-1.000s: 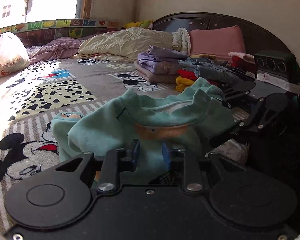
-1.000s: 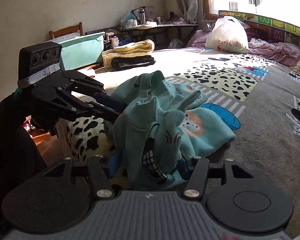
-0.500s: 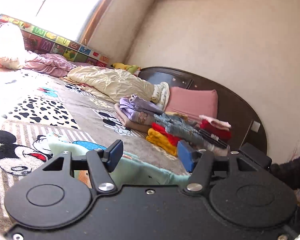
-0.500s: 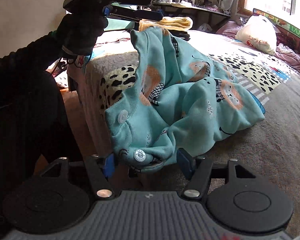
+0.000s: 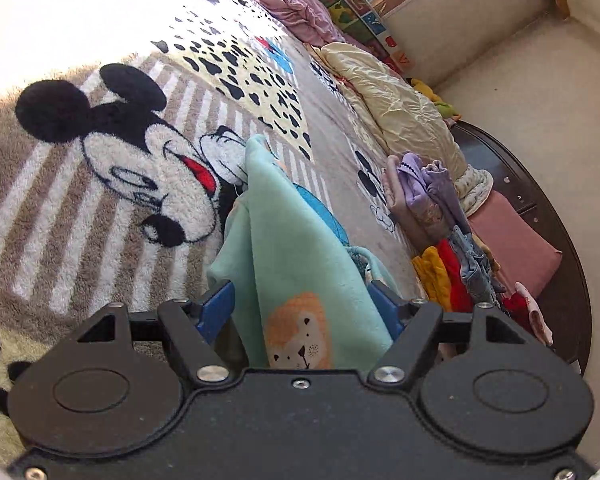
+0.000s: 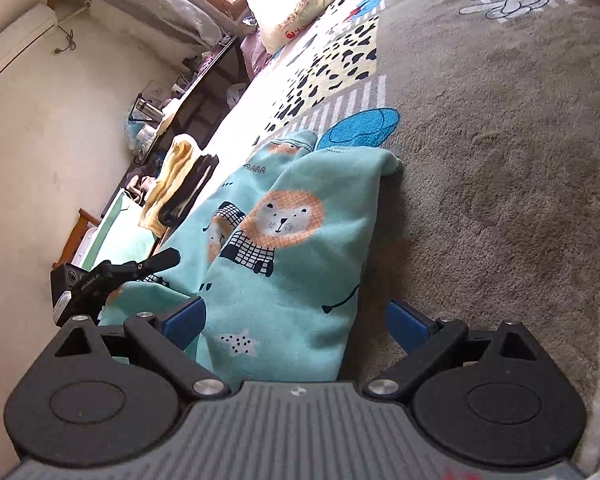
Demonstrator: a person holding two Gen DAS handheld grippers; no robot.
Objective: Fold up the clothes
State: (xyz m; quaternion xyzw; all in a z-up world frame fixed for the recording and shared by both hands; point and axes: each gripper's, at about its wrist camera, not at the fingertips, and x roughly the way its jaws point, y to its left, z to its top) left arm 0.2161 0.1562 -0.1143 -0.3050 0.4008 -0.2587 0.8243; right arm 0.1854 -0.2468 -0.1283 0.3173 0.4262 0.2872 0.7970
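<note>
Left gripper (image 5: 302, 308) has its jaws spread wide, blue pads (image 5: 216, 307) well apart, camera rolled sideways. Right gripper (image 6: 296, 322) likewise has jaws spread wide, also tilted. In the right wrist view the left gripper (image 6: 168, 258) sits off to the left, fingers pointing forward.

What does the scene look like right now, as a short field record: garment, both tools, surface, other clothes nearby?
garment: teal lion-print top, partly lifted, far end resting on the blanket
left tool: open, teal fabric lying between its blue pads, not pinched
right tool: open, fabric between its pads, nearer the left pad
surface: cartoon-mouse blanket on a bed
other clothes: folded stack near the pink pillow
other: white bag at the far edge of the bed
</note>
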